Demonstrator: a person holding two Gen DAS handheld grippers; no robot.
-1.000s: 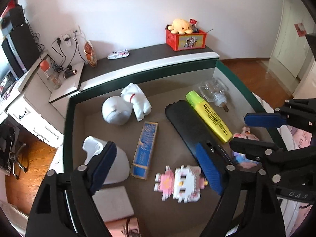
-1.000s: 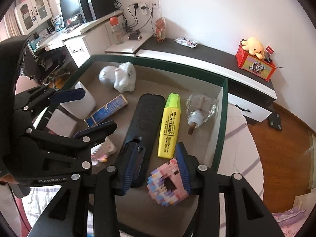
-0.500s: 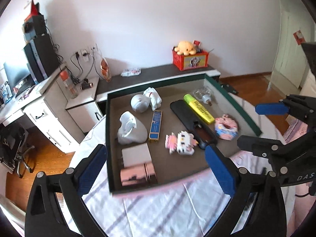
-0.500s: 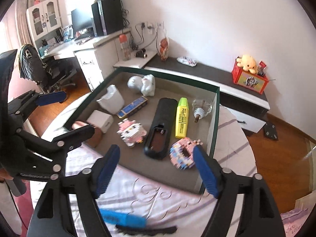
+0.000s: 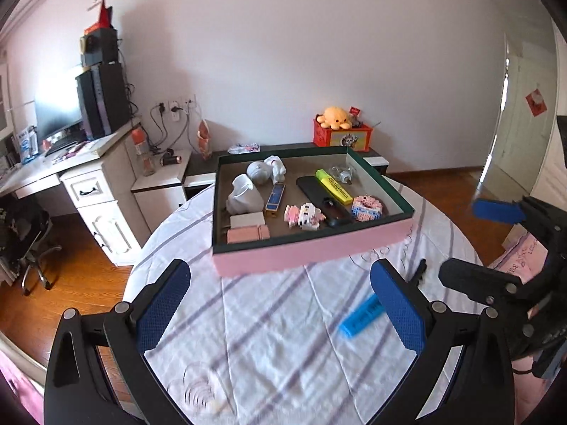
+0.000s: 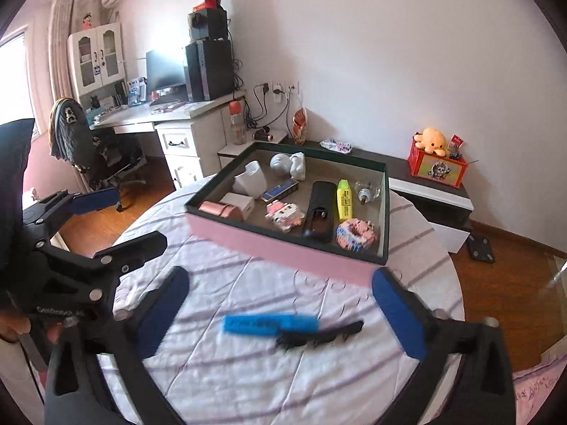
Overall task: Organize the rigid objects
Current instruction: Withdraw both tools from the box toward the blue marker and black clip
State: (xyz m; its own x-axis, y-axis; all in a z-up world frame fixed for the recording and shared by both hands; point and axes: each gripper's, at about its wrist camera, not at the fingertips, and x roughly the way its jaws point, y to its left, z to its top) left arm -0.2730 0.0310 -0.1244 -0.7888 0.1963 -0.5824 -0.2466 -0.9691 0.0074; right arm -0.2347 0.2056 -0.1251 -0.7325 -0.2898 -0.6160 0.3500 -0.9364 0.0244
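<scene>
Pink-sided and green-rimmed, the tray [image 6: 283, 248] sits toward the far edge of the round, striped-cloth worktop [image 6: 248, 372], already carrying most of the rigid objects: a yellow highlighter [image 6: 344, 200], a black case [image 6: 319, 210], a pink block doughnut [image 6: 355, 234] in its near right corner and a pink-and-white block figure [image 6: 285, 215] mid-tray. Two things lie outside it, near the worktop's front edge: a blue highlighter [image 6: 270, 324] and, touching its right end, a black hair clip [image 6: 320, 334].

Both tools hover above the cloth. The left hand-held gripper [image 5: 280, 310] has its jaws spread wide with nothing between them; the right hand-held gripper [image 6: 280, 310] is likewise released and empty, its jaws having just swung open.

The step in hand appears to be the turn from one placement to the next pick. The next move likely calls for the right tool to drop over the blue highlighter and close across its narrow width, clear of the clip beside it.

A second earlier both cameras were low over the tray, the right jaws closed on the block doughnut and the left tool's just above the block figure; now the doughnut rests in the tray and both tools are pulled back and higher, taking in the whole worktop.
</scene>
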